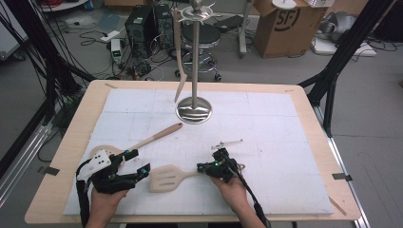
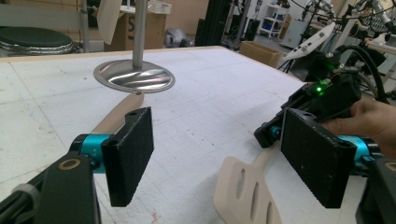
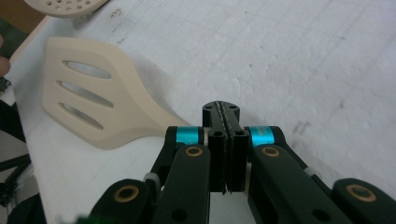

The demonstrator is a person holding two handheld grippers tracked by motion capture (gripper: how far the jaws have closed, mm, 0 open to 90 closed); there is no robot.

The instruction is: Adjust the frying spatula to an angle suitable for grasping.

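Right gripper (image 1: 205, 167) pinches cream slotted wooden spatula (image 1: 165, 178) by its handle; left gripper (image 1: 138, 163) spread, idle. Next, probably: lift toward steel hanging stand (image 1: 194, 110).

You are working in a robotics lab or workshop: black frame struts (image 1: 340, 57) stand around your desk (image 1: 304, 95), cables (image 1: 28, 28) trail over the grey floor, a computer tower (image 1: 140, 23) sits beside a power strip (image 1: 110, 35), and a cardboard box (image 1: 283, 26) and a stool (image 1: 202, 35) stand behind.
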